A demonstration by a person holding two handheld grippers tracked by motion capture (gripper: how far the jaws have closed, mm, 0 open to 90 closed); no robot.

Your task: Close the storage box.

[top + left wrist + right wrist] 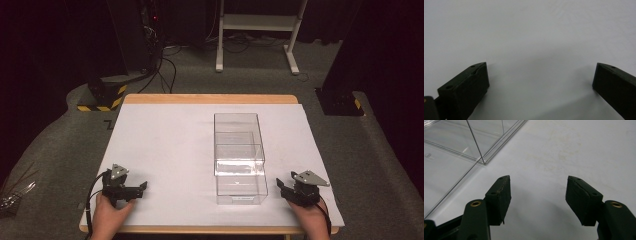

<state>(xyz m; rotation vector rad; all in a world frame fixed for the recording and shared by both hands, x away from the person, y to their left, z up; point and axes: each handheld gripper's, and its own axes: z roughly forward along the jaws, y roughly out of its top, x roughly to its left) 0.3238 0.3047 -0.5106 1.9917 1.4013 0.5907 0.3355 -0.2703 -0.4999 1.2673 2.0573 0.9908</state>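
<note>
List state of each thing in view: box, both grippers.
clear box: upright on the white sheet, open at the top, nothing visible inside, untouched by either gripper
left gripper: open, nothing between the jaws, resting low over the sheet, apart from the box
right gripper: open, nothing between the jaws, just beside the box's near right corner, not touching
white sheet: flat on the table, faintly stained near the right gripper

The right gripper [539, 192] is seen at the bottom of the frame, its two black jaws held apart over the white table cover [579, 150]. A clear plastic box [461, 142] is seen at upper left.
</note>
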